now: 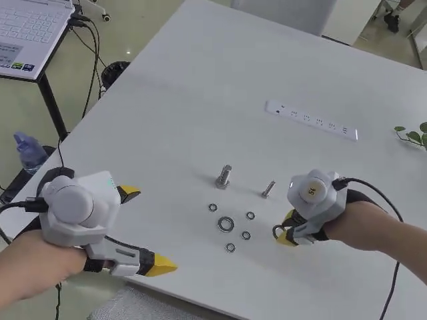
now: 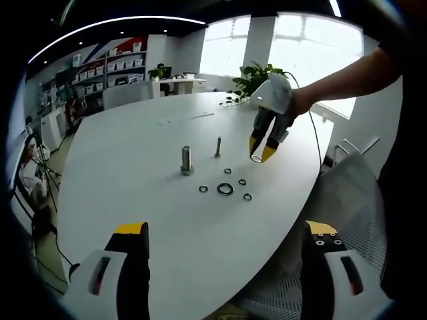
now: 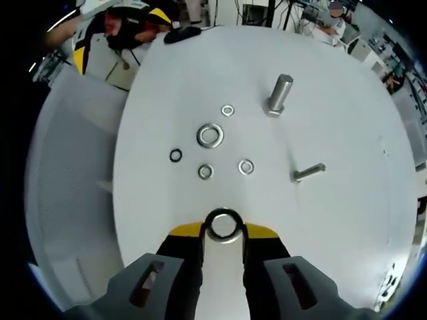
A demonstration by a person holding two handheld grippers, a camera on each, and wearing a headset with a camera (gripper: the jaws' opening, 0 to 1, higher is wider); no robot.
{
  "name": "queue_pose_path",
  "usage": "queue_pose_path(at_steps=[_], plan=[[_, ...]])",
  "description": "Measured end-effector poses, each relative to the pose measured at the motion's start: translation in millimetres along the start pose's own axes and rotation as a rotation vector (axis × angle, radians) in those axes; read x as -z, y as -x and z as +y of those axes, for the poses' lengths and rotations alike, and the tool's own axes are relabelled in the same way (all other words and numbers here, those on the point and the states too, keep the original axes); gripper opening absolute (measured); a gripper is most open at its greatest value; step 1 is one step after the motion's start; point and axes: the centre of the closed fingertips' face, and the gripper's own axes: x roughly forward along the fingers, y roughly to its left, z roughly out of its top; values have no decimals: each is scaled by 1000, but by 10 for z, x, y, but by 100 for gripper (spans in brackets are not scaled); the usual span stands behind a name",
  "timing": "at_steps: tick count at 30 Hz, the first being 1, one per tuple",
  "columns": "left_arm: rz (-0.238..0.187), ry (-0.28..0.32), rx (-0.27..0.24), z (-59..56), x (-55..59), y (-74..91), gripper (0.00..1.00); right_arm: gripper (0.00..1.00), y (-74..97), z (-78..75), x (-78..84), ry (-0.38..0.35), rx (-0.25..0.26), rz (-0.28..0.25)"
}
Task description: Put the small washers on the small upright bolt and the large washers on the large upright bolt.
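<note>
I read the right gripper clamped on one large washer near the small washers lying flat on the table, and the left gripper with its jaws wide apart.

You're at a white table with a power strip on it. Laptop on a stand to your left, pale green floor below. Big bright windows, shelves along the far wall, plant by the glass.
</note>
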Motion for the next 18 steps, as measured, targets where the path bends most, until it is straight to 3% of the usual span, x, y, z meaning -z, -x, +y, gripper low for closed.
queue_pose_path(at_steps=[18], plan=[[27,26,-2,-10,33,-1,91,21,237,-223,-266,55,8,-6]])
